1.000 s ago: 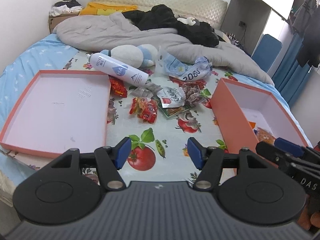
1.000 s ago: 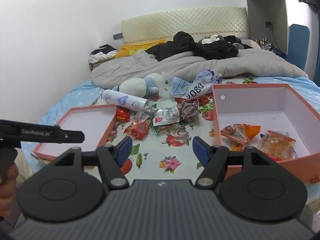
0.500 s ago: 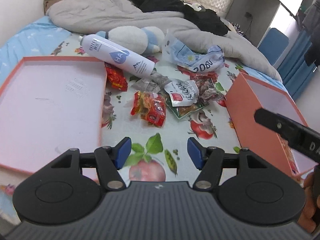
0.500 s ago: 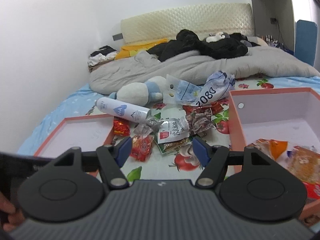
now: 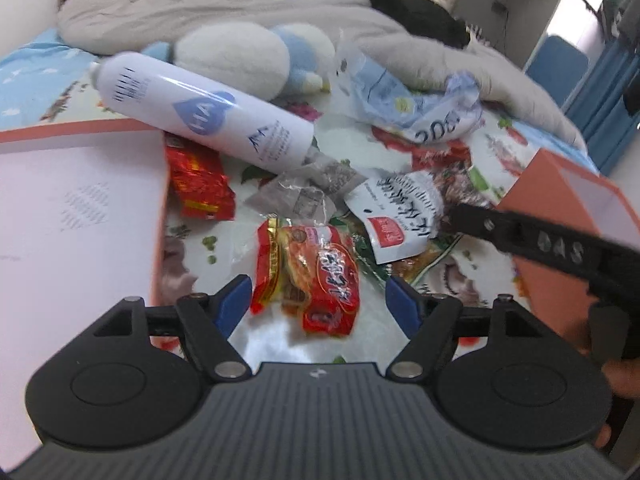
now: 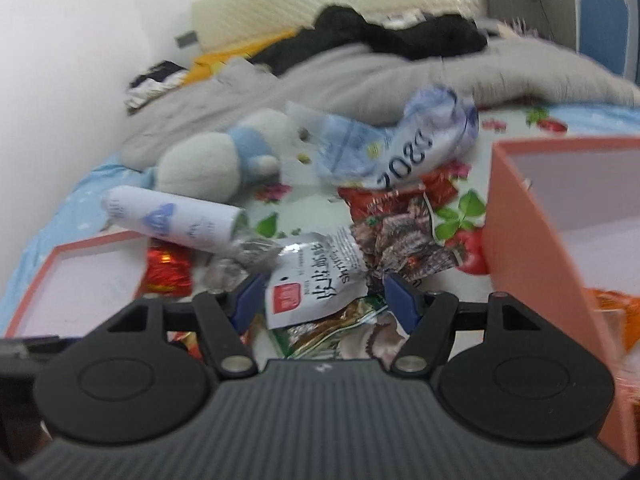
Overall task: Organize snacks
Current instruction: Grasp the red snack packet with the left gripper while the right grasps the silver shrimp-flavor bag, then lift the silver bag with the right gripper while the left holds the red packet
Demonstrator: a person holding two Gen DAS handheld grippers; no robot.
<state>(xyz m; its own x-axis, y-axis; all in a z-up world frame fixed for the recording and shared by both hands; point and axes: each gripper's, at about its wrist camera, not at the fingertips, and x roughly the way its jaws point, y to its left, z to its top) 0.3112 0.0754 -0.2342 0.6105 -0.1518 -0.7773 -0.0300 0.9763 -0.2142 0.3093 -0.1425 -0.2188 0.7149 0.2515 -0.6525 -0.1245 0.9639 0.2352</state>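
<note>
Clearly "HA" bottle (image 5: 208,124), "2080" bag (image 6: 416,152)

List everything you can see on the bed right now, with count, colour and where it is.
Spray can: one, white, lying beside the shallow tray.
Plush toy: one, white and blue, behind the can.
Snack packets: several; red packet ahead of the left hand-held gripper, white packet ahead of the right.
Shallow tray: one, orange, left.
Deep box: one, orange, right, holding snacks.
Blanket: grey, behind.
Left hand-held gripper: open.
Right hand-held gripper: open.
</note>
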